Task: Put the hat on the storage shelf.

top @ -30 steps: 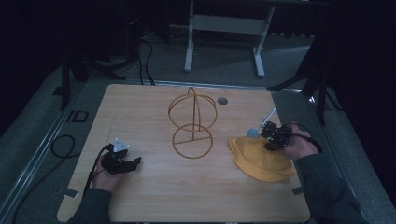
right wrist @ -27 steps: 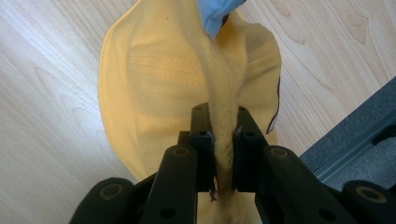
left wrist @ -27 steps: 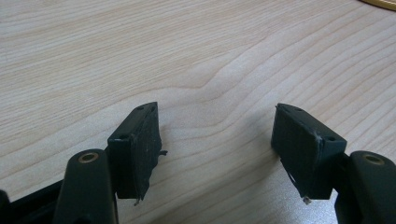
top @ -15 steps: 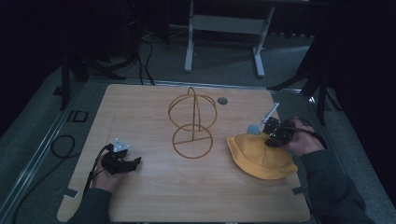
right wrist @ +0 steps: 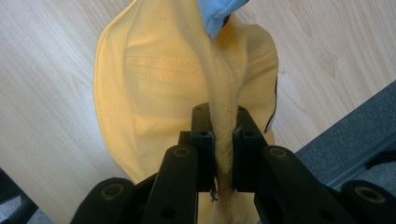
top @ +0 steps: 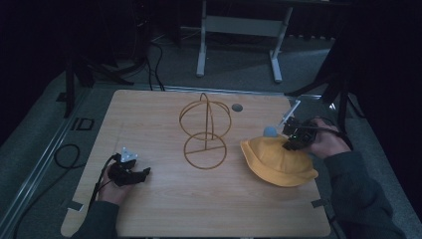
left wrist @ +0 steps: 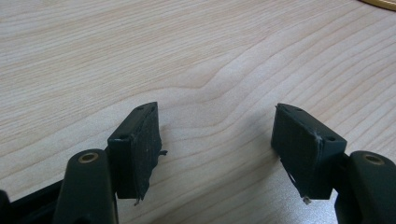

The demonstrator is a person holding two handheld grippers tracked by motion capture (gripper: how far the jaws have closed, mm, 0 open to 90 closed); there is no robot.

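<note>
Counting what sits before me: one yellow hat (top: 278, 162), one wire stand (top: 205, 132), one small blue thing (top: 269, 131), and two tools, one in each of my hands. My right tool (right wrist: 222, 140) is clamped on a bunched fold of the hat, the cloth squeezed thin between its two pads. From that fold the hat hangs forward of the jaws and spreads wide, its far part on the tabletop (top: 164, 209). From above, my right tool (top: 293, 140) grips the hat at the edge nearest my right hand, with the rest of the hat lying to that tool's left and toward me. The hat is soft yellow cloth with rows of stitching, a rounded floppy brim and a dark trim at one edge. The blue thing shows just past the pinched fold, ahead of the jaws. My left tool (left wrist: 217, 140) lies low over bare wood with its jaws standing wide apart, well apart from the hat.
</note>
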